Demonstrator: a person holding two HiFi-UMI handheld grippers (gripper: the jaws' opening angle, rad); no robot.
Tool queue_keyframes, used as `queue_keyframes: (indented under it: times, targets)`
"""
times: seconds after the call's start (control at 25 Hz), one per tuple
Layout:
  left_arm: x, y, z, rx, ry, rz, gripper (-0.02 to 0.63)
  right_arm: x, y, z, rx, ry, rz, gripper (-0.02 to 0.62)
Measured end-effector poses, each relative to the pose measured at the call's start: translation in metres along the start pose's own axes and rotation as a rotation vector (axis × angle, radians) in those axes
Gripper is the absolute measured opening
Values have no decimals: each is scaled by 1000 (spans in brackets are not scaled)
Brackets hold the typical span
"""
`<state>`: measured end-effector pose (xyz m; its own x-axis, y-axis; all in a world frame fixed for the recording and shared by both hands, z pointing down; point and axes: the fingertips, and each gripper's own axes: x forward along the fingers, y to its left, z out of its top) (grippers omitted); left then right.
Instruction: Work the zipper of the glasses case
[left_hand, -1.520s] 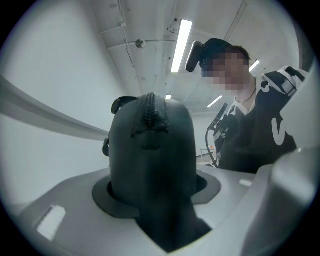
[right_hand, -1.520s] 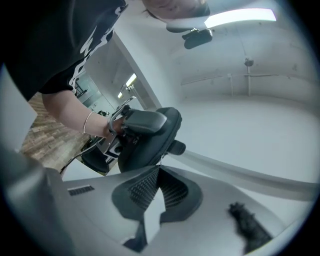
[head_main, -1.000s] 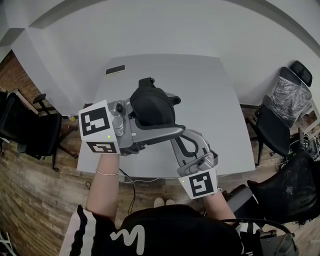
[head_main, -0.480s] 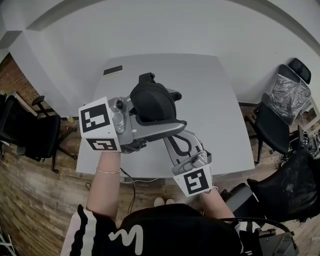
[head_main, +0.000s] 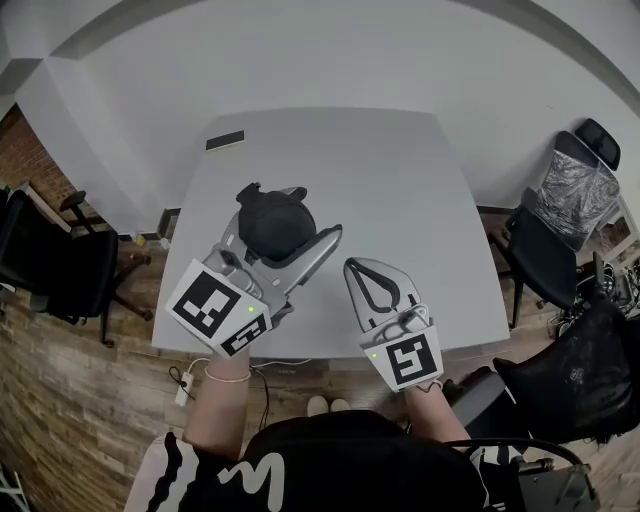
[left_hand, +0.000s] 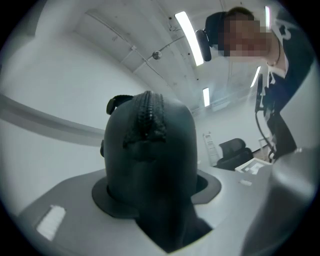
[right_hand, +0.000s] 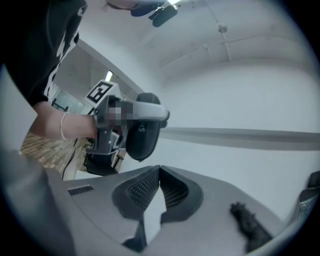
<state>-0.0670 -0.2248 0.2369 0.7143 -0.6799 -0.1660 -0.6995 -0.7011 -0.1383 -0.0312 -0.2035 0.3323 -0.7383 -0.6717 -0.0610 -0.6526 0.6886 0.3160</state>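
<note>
head view: the left gripper (head_main: 290, 213) has swung down and toward the near left corner of the table (head_main: 410, 170), taking the glasses case (head_main: 270, 225) with it. its jaws are clamped on the case's sides and hold it just above the tabletop. a second ago the right gripper (head_main: 358, 268) was tucked close under the case. now it is drawn back to the near edge, apart from the case, its jaws together on nothing. judged from that, no pull is in hand, so the zipper gets no work until the right gripper comes back to it. the marker cubes (head_main: 212, 305) carry only black-and-white square patterns, no words. a flat dark thing (head_main: 230, 140) at the far corner shows no print i can read.

left gripper view: the case fills the space between the left gripper's (left_hand: 160, 192) jaws, gripped firmly. the zipper (left_hand: 147, 117) runs over its top end, with a small dark loop (left_hand: 117, 103) beside it. how far it is done up, i cannot tell.

right gripper view: the right gripper (right_hand: 159, 172) has its ribbed pads touching at the tips, empty. across from it the case (right_hand: 142, 134) hangs in the other tool. a pale mark on it looks like a letter but is too blurred to read.
</note>
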Motion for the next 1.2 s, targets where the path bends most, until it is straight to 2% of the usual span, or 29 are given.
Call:
queue_keyframes:
  times: [0.12, 0.2, 0.28, 0.36, 0.56, 0.68, 0.92, 1.04, 1.2]
  targets:
    - [-20, 13, -6, 44, -49, 204, 264, -6, -18, 16, 68, -35, -56, 5]
    - [-31, 17, -16, 62, -47, 311, 264, -8, -24, 33, 102, -74, -76, 5]
    - [-40, 18, -30, 59, -24, 384, 264, -10, -26, 42, 105, -95, -84, 5]
    - [-46, 16, -42, 46, -13, 426, 264, -9, -24, 50, 106, -108, -86, 5]
    - [-54, 13, -50, 48, 0, 469, 264, -1, -11, 49, 105, -94, -61, 5]
    - [-57, 12, -48, 61, 4, 471, 264, 2, -4, 46, 105, -73, -48, 5]
    - [-62, 10, -47, 73, 8, 478, 264, 7, 1, 53, 105, -102, -43, 5]
    - [-61, 8, -52, 47, 48, 477, 264, 9, 3, 49, 99, -83, -43, 5]
    - [-61, 9, -52, 45, 43, 472, 264, 11, 6, 44, 77, -43, -43, 5]
